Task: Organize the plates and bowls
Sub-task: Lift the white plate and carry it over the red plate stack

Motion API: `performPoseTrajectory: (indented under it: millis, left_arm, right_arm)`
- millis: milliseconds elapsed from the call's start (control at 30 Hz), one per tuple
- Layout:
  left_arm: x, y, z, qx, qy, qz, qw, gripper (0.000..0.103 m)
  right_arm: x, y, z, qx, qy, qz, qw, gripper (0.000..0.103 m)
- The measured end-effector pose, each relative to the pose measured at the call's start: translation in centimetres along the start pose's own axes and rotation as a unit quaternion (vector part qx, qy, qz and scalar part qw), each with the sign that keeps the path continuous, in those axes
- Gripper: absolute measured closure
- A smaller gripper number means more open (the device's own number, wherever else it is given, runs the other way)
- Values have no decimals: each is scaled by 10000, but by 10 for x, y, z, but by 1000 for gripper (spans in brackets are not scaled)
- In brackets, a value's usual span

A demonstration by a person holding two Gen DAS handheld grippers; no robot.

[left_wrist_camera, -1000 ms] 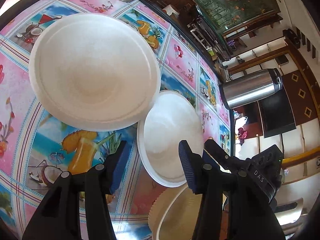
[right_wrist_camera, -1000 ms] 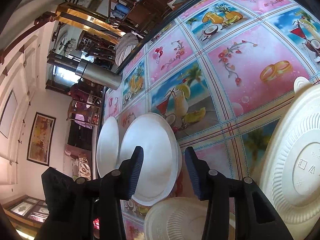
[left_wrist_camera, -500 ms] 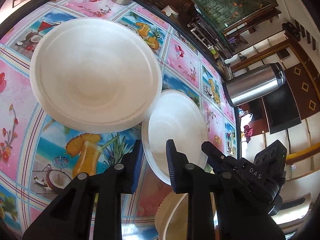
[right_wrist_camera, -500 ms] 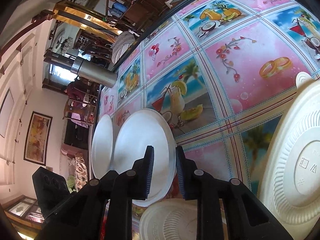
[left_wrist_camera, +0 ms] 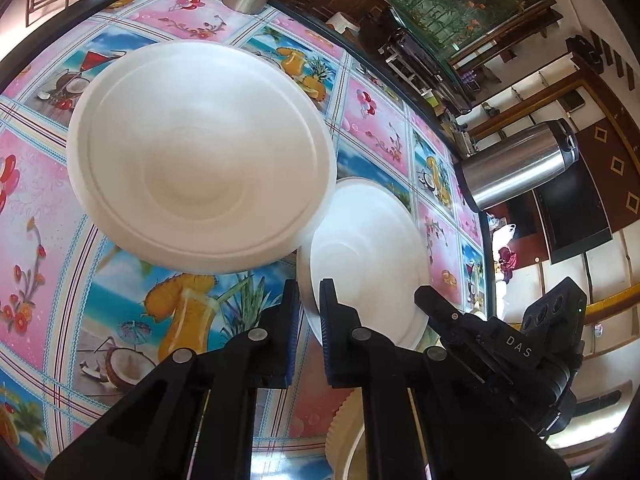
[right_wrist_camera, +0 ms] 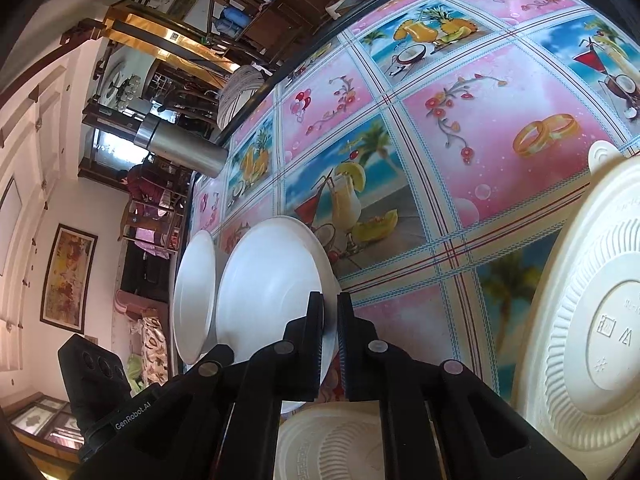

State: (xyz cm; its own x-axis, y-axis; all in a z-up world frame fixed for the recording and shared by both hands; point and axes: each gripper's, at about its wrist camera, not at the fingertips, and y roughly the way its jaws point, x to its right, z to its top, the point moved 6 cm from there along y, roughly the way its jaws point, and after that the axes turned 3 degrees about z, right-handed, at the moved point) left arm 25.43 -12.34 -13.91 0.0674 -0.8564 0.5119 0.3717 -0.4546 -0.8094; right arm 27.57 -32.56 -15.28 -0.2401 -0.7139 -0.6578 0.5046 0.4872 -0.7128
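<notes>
Pinching white bowls' rims — left tool (left_wrist_camera: 306,312), right tool (right_wrist_camera: 330,320).

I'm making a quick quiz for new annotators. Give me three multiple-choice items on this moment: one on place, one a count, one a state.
1. The left gripper closes on:
A the steel flask
B nothing
C the rim of the smaller white plate

2. Smooth white plates in the left wrist view:
A one
B two
C four

3. The large beige ribbed plate lies:
A base up
B right way up, filled with food
C snapped in half

Key:
1 C: the rim sits between its blue pads.
2 B: there is only the smaller one and the larger white plate.
3 A: its embossed underside faces up.
</notes>
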Motion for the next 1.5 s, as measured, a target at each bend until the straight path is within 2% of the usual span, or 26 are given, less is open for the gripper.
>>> performPoseTrajectory:
  millis: [300,633,867,1000,1300,1500]
  left_arm:
    - [3,-1,-2,-49,29,-63,10000,95]
    - [16,-26,-5,26,165,-439,9989,95]
    - [2,-77,-15,491,134,-644,9966,95]
    - [-29,-110,-30,737,-44,-621,9953,95]
    - [-103,-209,-68,1453,-169,-40,9892,95]
    - [-137,-244,-96,1678,-205,147,9855,95]
  right_arm:
    - [-2,-8,-1,103,-58,-43,9999,96]
    - [-13,-40,-3,444,-141,63,9989,96]
    - [-46,-68,-21,715,-446,222,9962,96]
    - [-68,-66,-50,574,-594,448,9956,96]
    - [-138,-52,-152,101,-1031,1161,9878,96]
    - [-174,-47,-211,-158,-1357,1301,9820,96]
